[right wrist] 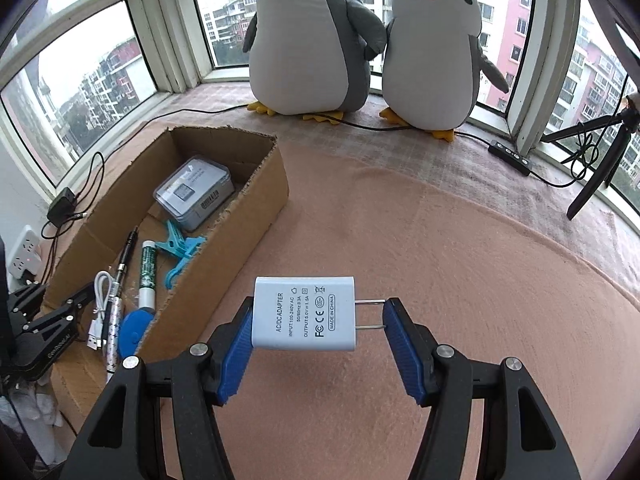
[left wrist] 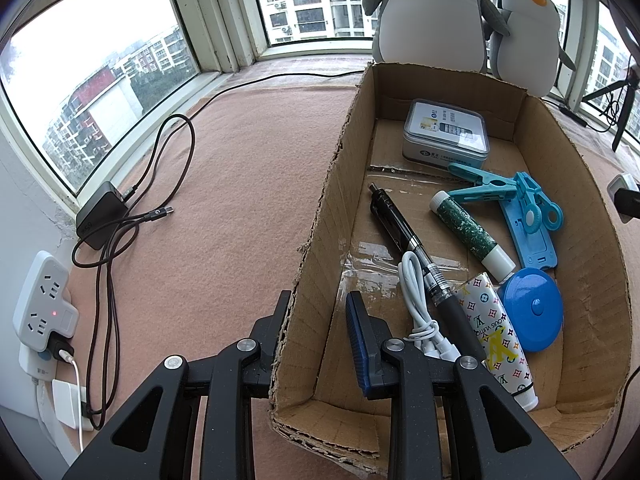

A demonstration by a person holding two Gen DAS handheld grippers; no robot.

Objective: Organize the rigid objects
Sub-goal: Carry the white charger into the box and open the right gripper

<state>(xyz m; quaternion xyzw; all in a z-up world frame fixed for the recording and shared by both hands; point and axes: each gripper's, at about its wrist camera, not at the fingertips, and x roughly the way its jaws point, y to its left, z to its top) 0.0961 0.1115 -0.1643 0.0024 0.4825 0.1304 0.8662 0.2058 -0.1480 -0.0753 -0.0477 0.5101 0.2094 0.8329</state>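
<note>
1. Right gripper [right wrist: 318, 350]: lower centre of the right wrist view. Jaws stood about half open, clamped on a white AC/DC adapter [right wrist: 304, 314]; the left blue pad pressed the adapter's body, the right pad met the tips of its 2 prongs. The adapter hung clear above the pink felt mat [right wrist: 460, 264], label facing the camera.

2. Left gripper [left wrist: 316, 332]: lower centre of the left wrist view. Jaws were nearly closed, pinching the near-left wall of the cardboard box [left wrist: 320, 216], 1 finger outside and 1 blue-padded finger inside.

3. Cardboard box: right half of the left wrist view, left side of the right wrist view. Open-topped, resting on the mat. Contents:
- 1 grey tin [left wrist: 446, 134] with a clear lid, at the far end.
- 1 blue plastic clip stand [left wrist: 520, 208], centre right.
- 1 green-patterned glue stick [left wrist: 470, 236], beside the stand.
- 1 black pen [left wrist: 416, 256], lying diagonally.
- 1 coiled white cable [left wrist: 420, 312], touching the pen.
- 1 patterned white tube [left wrist: 498, 332], near end.
- 1 round blue tape measure [left wrist: 532, 310], just beside the tube.

4. Surroundings: 2 plush penguins [right wrist: 432, 60] stood at the window, top of both views. A black charger with brown cord [left wrist: 102, 216] lay at the left of the left wrist view; a white power strip [left wrist: 44, 304] sat at lower left. A black tripod [right wrist: 600, 160] stood at the right edge of the right wrist view.
</note>
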